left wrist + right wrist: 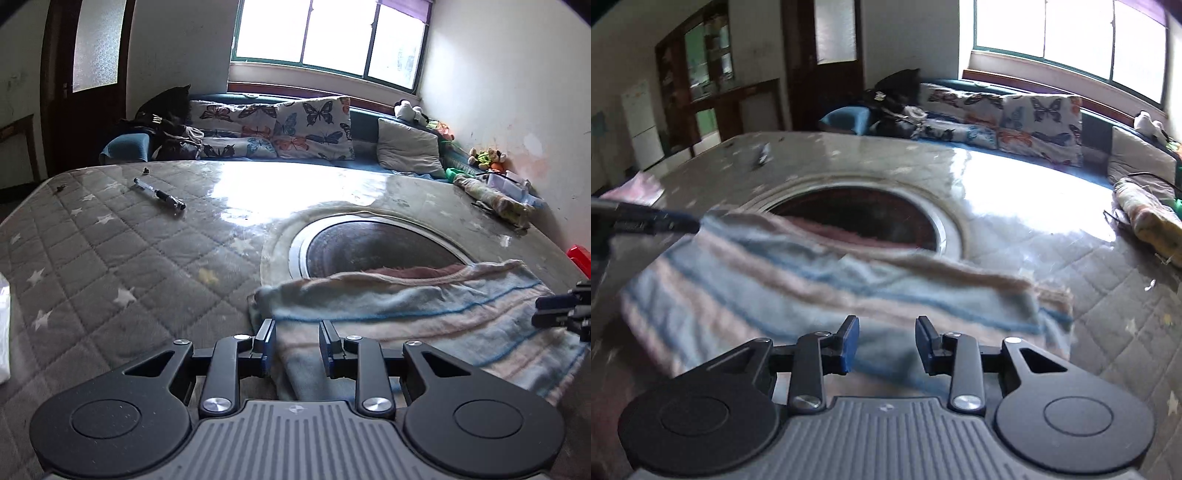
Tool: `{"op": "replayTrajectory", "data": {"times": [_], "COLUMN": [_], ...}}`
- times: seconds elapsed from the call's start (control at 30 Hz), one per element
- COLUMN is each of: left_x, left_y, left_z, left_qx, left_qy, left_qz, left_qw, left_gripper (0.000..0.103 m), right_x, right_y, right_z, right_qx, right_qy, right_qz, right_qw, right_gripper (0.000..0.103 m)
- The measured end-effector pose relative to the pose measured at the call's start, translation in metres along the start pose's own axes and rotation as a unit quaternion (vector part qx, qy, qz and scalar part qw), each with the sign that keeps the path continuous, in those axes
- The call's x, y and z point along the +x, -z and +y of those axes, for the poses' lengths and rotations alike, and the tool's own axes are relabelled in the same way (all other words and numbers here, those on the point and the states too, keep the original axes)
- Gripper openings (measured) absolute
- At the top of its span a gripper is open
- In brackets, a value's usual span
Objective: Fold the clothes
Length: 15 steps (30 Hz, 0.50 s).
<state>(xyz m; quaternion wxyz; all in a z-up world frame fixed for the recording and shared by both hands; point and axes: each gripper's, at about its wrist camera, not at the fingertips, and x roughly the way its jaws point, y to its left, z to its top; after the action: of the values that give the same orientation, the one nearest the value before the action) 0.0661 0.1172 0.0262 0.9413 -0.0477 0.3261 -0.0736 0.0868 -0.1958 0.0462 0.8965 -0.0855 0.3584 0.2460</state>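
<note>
Both grippers, left (297,345) and right (886,341), are hovering part-open over the striped towel (424,314), jaws gripping nothing.

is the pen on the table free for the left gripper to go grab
Probably yes. The pen lies alone on the quilted table cover, nothing around it, and the left gripper looks open, though the striped towel lies between its jaws.

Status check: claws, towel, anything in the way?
Left claw open, astride the near-left edge of the folded blue-and-pink striped towel. Right claw open over its near edge, nothing gripped. Towel overlaps the round dark inset; black pen well clear.
</note>
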Motion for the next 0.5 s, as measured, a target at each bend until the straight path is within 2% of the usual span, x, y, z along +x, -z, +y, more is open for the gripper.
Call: {"op": "replayTrajectory", "data": {"times": [0.1,0.17,0.4,0.47,0.5], "left_x": [-0.01,-0.015,-0.029,-0.032,-0.033], "left_y": [0.009,0.015,0.033,0.037,0.039], "left_z": [-0.003,-0.006,-0.02,-0.019,-0.019], "left_qx": [0.001,0.005,0.027,0.023,0.021], "left_qy": [0.002,0.001,-0.011,-0.012,-0.013], "left_qz": [0.002,0.008,0.006,0.006,0.008], "left_qw": [1.0,1.0,0.9996,0.9996,0.9997], "left_gripper": [0.031,0.036,0.037,0.037,0.037], "right_x": [-0.009,-0.014,-0.024,-0.025,-0.025], "right_y": [0.014,0.021,0.031,0.032,0.032], "right_z": [0.015,0.023,0.06,0.073,0.078], "right_qx": [-0.02,-0.025,-0.07,-0.084,-0.092], "right_qy": [0.0,-0.002,-0.022,-0.037,-0.042], "right_qz": [0.001,0.002,-0.009,-0.014,-0.013], "right_qw": [1.0,1.0,0.997,0.996,0.995], "right_gripper": [0.037,0.038,0.038,0.046,0.046]}}
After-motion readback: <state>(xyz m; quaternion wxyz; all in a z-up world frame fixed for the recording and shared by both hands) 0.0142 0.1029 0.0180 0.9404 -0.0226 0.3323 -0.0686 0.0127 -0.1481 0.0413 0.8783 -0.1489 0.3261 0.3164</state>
